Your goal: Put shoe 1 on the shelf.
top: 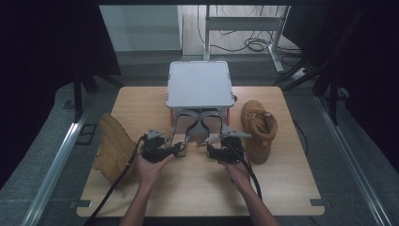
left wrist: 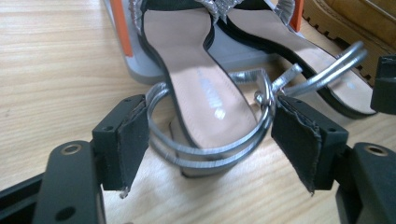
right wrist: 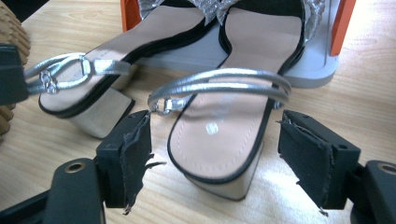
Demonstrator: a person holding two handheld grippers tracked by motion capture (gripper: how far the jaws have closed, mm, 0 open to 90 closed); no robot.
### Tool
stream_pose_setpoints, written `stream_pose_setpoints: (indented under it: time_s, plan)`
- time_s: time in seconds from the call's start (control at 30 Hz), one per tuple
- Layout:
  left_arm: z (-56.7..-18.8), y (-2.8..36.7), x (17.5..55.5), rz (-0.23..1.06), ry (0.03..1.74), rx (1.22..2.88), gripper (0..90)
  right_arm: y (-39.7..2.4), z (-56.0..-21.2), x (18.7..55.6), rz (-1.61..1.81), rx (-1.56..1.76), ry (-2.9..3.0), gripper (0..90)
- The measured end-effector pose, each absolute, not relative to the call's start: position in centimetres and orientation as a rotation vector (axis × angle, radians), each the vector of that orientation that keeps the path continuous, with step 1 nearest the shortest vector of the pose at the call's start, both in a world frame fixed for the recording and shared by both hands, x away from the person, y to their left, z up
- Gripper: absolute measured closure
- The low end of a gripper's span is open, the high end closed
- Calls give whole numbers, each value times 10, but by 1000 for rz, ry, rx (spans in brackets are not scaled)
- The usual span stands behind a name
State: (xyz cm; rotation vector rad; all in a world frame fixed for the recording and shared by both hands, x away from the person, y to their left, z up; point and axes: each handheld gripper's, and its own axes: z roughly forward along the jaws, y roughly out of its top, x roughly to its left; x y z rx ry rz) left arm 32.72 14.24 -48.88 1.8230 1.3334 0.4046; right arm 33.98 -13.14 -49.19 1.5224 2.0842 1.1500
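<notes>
1. A pair of heeled sandals lies on the wooden desk (top: 197,183), toes tucked under a grey rack (top: 200,84) with orange legs, heels toward the person; the left sandal (left wrist: 205,93) and the right sandal (right wrist: 224,135) lie side by side, close together.
2. The left hand-held gripper (left wrist: 210,140) has its jaws on either side of the left sandal's silver ankle strap (left wrist: 210,151); the strap's ends touch or nearly touch both pads, and whether they press it cannot be told.
3. The right hand-held gripper (right wrist: 215,154) stands wide; its jaws flank the heel of the right sandal without touching it, and that sandal's silver strap (right wrist: 219,84) arches just above and between them.
4. A tan boot (top: 259,129) stands to the right of the rack; another tan boot (top: 113,146) lies on its side at the desk's left edge.
</notes>
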Motion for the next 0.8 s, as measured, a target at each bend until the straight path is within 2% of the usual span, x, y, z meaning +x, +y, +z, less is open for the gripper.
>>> stream_pose_setpoints:
  time_s: [0.23, 0.53, 0.8]
  plan:
    - [-495, 153, 310, 397, 1310, 1819, 328, -142, -500, 325, 1211, 1498, 2078, 271]
    - [-504, 143, 297, 497, 1261, 1867, 332, -144, -509, 317, 1208, 1456, 2107, 267]
    - [-515, 130, 296, 465, 1252, 1905, 333, -143, -514, 317, 1167, 1447, 2130, 264]
